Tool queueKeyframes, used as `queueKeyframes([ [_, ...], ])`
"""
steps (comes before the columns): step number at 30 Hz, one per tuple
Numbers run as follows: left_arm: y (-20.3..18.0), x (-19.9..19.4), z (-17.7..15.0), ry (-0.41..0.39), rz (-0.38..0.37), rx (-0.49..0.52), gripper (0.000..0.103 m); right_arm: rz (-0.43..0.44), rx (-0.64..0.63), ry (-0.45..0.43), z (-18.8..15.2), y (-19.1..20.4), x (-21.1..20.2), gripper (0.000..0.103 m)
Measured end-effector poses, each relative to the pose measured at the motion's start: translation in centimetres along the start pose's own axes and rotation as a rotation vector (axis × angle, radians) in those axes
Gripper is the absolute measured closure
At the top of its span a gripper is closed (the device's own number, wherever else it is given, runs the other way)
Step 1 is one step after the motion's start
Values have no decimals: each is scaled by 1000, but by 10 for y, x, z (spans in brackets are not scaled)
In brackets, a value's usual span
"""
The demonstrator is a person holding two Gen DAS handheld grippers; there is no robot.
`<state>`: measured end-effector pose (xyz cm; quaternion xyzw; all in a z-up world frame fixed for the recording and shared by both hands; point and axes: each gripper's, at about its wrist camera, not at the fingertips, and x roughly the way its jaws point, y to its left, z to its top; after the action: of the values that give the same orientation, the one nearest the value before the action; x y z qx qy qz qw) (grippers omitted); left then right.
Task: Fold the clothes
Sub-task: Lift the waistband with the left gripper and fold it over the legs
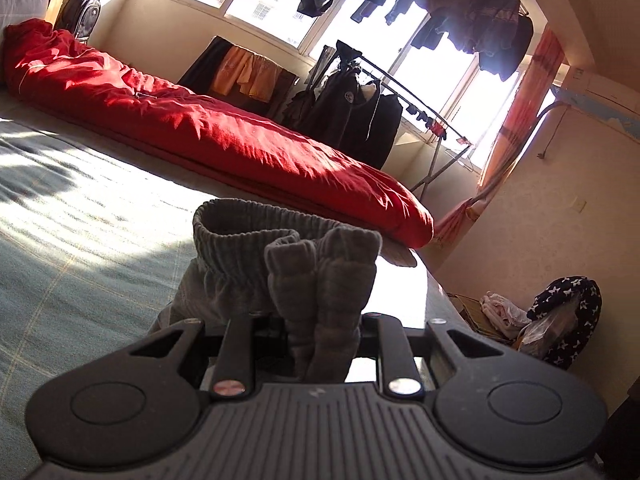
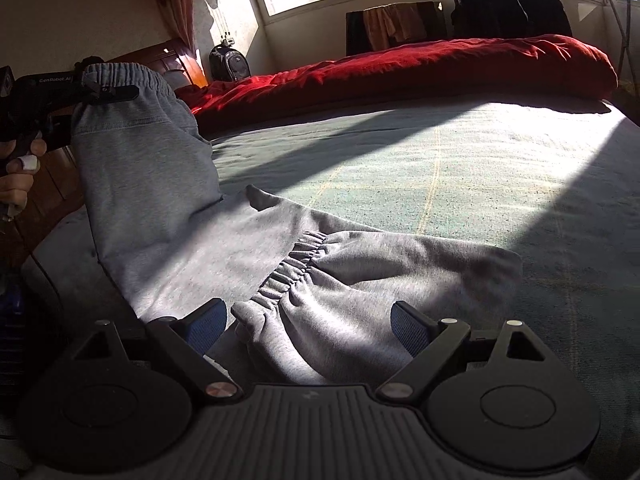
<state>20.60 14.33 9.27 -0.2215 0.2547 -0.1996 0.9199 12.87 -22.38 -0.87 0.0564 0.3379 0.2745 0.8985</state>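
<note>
Left claw (image 1: 316, 344) is pinching the grey sweatpants (image 1: 288, 264): a bunched elastic waistband/cuff w/ ribbed gathers sticks up between its narrow-set fingers, toward 12 o'clock in the left wrist view. Right claw (image 2: 308, 324) is spread wide, blue pads (image 2: 206, 322) either side of a gathered cuff (image 2: 288, 268) but not pressing it; cloth lies loose between them.

Sweatpants (image 2: 160, 184): heather grey fleece, elastic gathered ends, stitched seam across the upper part. One end is lifted off the bed at approx 10 o'clock in the right wrist view, held by the left claw (image 2: 116, 90); the rest drapes down and lies flat on the bed (image 2: 440, 168) in front of the right claw, partly in sun, partly in shade.

Writing: "GenRobot.AI" in white on the left claw's black body, right wrist view only. Nothing else readable.

Right wrist view only: the person's hand (image 2: 18, 176) on the handle at 9 o'clock, w/ a white band on one finger; full length of the pants. Left wrist view only: dark clothes hung overhead on a rail (image 1: 460, 12) at 1 o'clock, pile of stuff on the floor (image 1: 560, 320) at 3 o'clock. Both show the red duvet (image 1: 208, 120) along the far edge of the green checked bed, and a clothes rack (image 1: 360, 112) by the window.
</note>
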Motion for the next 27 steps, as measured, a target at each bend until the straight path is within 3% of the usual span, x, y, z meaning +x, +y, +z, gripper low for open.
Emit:
queueKeyframes([
  [13,-68,32,-29,42,-147,75,83,-23,37,-29,-8,-20,-17,10],
  [16,-78,41,-41,52,-153,89,83,-31,45,-33,-10,-24,-20,10],
  [21,-100,44,-63,52,-132,196,83,-51,61,-42,-13,-32,-26,10],
  [27,-136,46,-88,31,-89,376,83,-80,85,-49,-17,-43,-30,10],
])
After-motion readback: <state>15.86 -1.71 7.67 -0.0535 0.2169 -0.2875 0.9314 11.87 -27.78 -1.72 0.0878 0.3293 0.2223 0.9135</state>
